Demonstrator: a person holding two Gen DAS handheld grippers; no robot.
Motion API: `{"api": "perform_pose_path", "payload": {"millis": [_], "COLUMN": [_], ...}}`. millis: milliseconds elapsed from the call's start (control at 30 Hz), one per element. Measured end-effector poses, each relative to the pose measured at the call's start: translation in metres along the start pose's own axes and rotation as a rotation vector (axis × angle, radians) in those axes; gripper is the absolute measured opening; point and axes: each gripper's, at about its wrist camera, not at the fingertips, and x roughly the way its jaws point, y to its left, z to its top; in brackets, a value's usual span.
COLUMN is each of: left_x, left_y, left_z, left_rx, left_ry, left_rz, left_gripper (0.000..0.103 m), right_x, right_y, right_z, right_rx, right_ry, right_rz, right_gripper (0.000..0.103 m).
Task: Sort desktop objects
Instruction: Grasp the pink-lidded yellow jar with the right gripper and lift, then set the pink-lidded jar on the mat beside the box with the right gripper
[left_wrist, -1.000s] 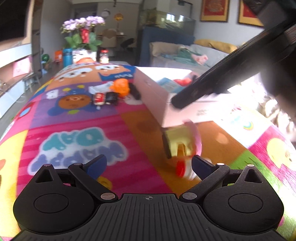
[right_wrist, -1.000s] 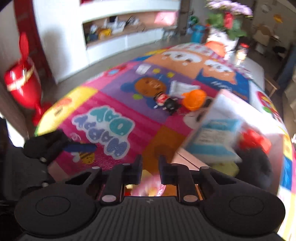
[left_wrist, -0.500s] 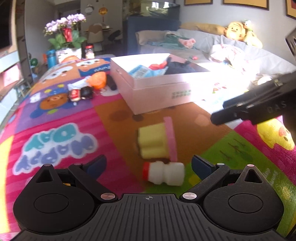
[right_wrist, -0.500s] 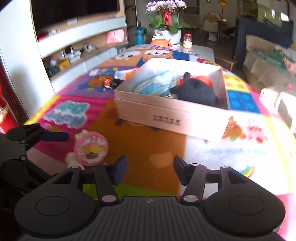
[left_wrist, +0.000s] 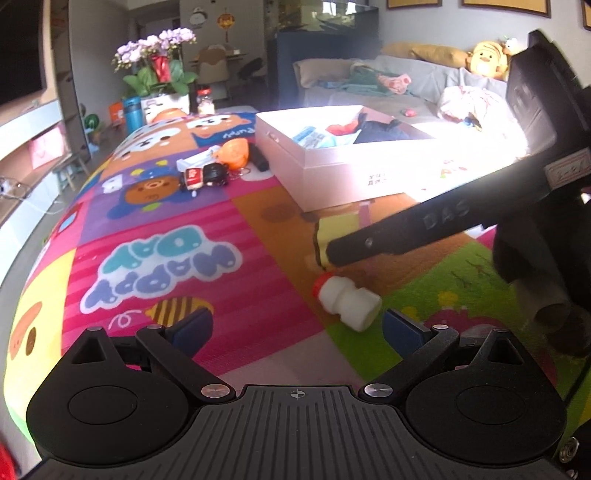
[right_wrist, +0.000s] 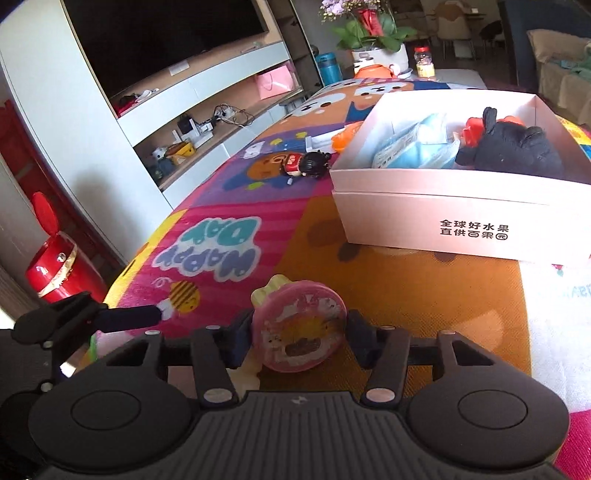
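Observation:
A yellow cup with a round pink lid (right_wrist: 301, 330) lies on its side on the colourful mat; in the left wrist view (left_wrist: 338, 230) it is partly hidden behind my right gripper's finger. My right gripper (right_wrist: 299, 341) straddles the lid, its pads close on either side; contact is unclear. A small white bottle with a red cap (left_wrist: 347, 302) lies on the mat just ahead of my left gripper (left_wrist: 297, 326), which is open and empty. The white cardboard box (right_wrist: 458, 218) stands beyond and holds a black plush, blue packets and a red item.
A small toy figure (right_wrist: 304, 164), an orange toy (left_wrist: 236, 151) and a white packet (left_wrist: 197, 160) lie left of the box. A flower pot (left_wrist: 162, 85) and bottles stand at the mat's far end. A TV cabinet is at the left, a sofa behind.
My right gripper has moved down and left to the pink-lidded cup and narrowed around it. The left gripper has shifted slightly; the bottle stays on the mat.

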Motion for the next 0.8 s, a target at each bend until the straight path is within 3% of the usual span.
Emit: {"api": "perform_pose_path", "payload": {"millis": [167,300,400,500,700,800], "left_x": [0.006,0.012,0.014,0.014,0.011,0.011], "left_y": [-0.008,-0.013,-0.014,-0.015,-0.011,-0.01], "left_z": [0.0,0.0,-0.001,-0.001,-0.001,-0.001], "left_rx": [0.007,0.012,0.006,0.004,-0.002,-0.007], "left_ry": [-0.004,-0.002,-0.001,-0.005,0.0,0.003], "left_rz": [-0.034,-0.059,-0.072,-0.078,-0.061,-0.06], "left_gripper": [0.101,0.101,0.101,0.101,0.101,0.101], "right_x": [-0.035,-0.051,-0.049,-0.039,-0.027,-0.03], "right_y": [-0.005,-0.006,-0.005,-0.007,0.0,0.004], "right_z": [0.0,-0.004,-0.007,-0.009,-0.007,-0.009], "right_rx": [-0.079,-0.264,-0.375,-0.406,-0.42,-0.412], "right_ry": [-0.007,0.04,0.087,0.112,0.062,0.028], "right_rz": [-0.115,-0.324,-0.427,-0.452,-0.413,-0.402], "right_gripper": [0.053,0.054,0.054,0.053,0.057,0.08]}}
